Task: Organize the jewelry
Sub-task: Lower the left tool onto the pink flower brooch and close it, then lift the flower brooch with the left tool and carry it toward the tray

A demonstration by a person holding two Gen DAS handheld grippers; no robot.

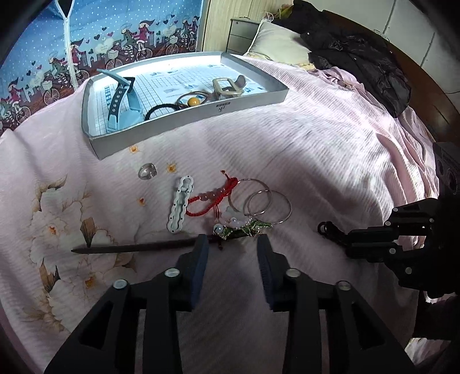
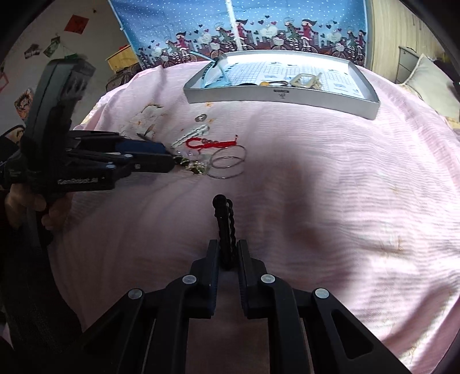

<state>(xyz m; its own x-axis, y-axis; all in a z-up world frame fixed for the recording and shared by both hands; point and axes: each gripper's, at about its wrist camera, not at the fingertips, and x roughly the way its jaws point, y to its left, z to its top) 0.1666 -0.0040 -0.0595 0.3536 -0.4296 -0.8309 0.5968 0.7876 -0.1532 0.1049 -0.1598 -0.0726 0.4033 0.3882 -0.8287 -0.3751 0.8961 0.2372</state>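
On the pink bedspread, my left gripper (image 1: 232, 241) stands open, its blue pads either side of a dark hair stick (image 1: 135, 248) near its green and white flower head (image 1: 244, 227). Just beyond lie silver bangles (image 1: 260, 202), a red cord bracelet (image 1: 208, 202), a white clip (image 1: 181, 204) and a silver ring (image 1: 147, 171). My right gripper (image 2: 227, 245) is shut on a black wavy hair clip (image 2: 224, 218), held low over the bed right of the pile. A grey tray (image 1: 187, 122) at the back holds a blue claw clip (image 1: 122, 97), hair ties and a beige clip (image 1: 228, 86).
A pillow (image 1: 277, 43) and dark clothing (image 1: 362, 60) lie at the far right of the bed. A blue cartoon-print curtain (image 2: 238, 26) hangs behind the tray (image 2: 281, 97). A hand (image 2: 34, 204) holds the left gripper (image 2: 169, 156) at the left. Bare bedspread spreads to the right.
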